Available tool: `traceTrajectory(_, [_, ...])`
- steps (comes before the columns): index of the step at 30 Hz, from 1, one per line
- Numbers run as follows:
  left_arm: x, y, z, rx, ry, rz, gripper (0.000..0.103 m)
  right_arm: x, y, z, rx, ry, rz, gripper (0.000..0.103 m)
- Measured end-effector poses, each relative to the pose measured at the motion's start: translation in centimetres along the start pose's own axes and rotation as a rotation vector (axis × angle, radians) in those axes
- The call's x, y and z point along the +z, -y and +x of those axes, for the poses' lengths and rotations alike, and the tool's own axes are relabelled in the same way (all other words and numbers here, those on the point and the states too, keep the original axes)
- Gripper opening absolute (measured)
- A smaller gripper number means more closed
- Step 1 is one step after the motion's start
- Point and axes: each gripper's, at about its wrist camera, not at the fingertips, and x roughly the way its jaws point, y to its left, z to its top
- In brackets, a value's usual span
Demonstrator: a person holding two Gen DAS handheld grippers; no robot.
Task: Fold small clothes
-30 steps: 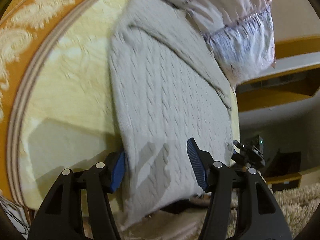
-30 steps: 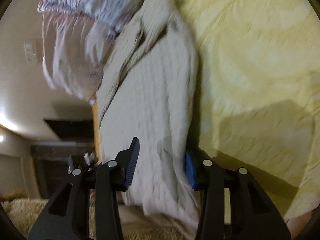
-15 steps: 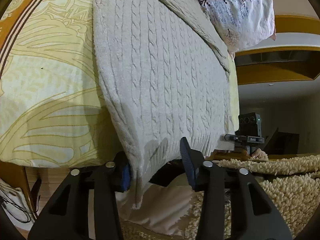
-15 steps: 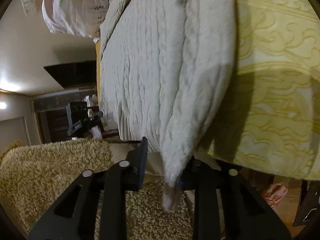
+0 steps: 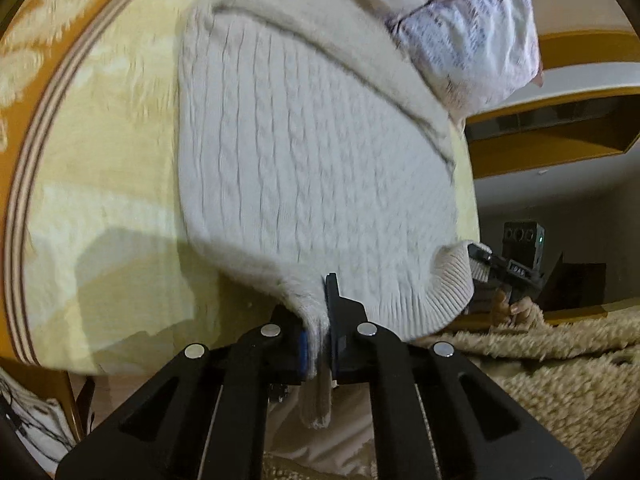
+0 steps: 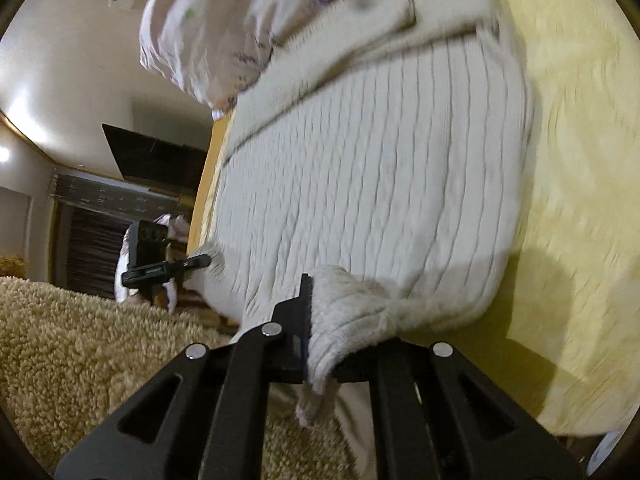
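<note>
**Both grippers pinch the sweater's hem corners**

The fingers of the left gripper (image 5: 318,354) are clamped on one hem corner of the cream cable-knit sweater (image 5: 312,168); the right gripper (image 6: 316,354) pinches the other corner. The sweater lies flat on the yellow bedspread (image 5: 108,184), its long axis running straight away from both grippers toward the pillow (image 5: 472,40). Each hand is equally near its corner. The next fold likely carries the hem forward over the body; open bedspread flanks both sides, while the bed edge sits just beneath the hem.

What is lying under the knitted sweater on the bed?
The sweater lies on a yellow bedspread, visible around it. A patterned pillow sits at its far end. Anything beneath the sweater itself is covered.
</note>
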Motion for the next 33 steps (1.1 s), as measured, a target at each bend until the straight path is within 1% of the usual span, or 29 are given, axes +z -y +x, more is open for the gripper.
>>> traceTrajectory(6, [2.5,-0.6,-2.4,-0.052,0.144,-0.025,0.006,1.6,-1.1,-1.3,-0.066,0.128,-0.063,0.006])
traceTrajectory(11, [4.6,-1.0,-3.3,-0.086,0.221,-0.038,0.006,3.0,-1.0,-2.8,-0.098,0.255,-0.08,0.006])
traceTrajectory(17, [7.9,-1.5,-4.0,-0.114,0.298,-0.061,0.006,4.6,-1.5,-3.7,-0.11,0.37,-0.091,0.006])
traceTrajectory(23, [11.6,-1.2,-3.9,-0.158,0.349,-0.066,0.006,6.7,-2.6,-3.9,-0.107,0.442,-0.105,0.006])
traceTrajectory(28, [14.5,0.1,-4.3,-0.193,0.39,-0.041,0.006,8.3,-2.9,-4.9,-0.1,0.49,-0.124,0.006])
traceTrajectory(33, [17.5,1.4,-5.2,-0.219,0.437,-0.014,0.006,11.1,-3.3,-5.3,-0.089,0.544,-0.144,0.006])
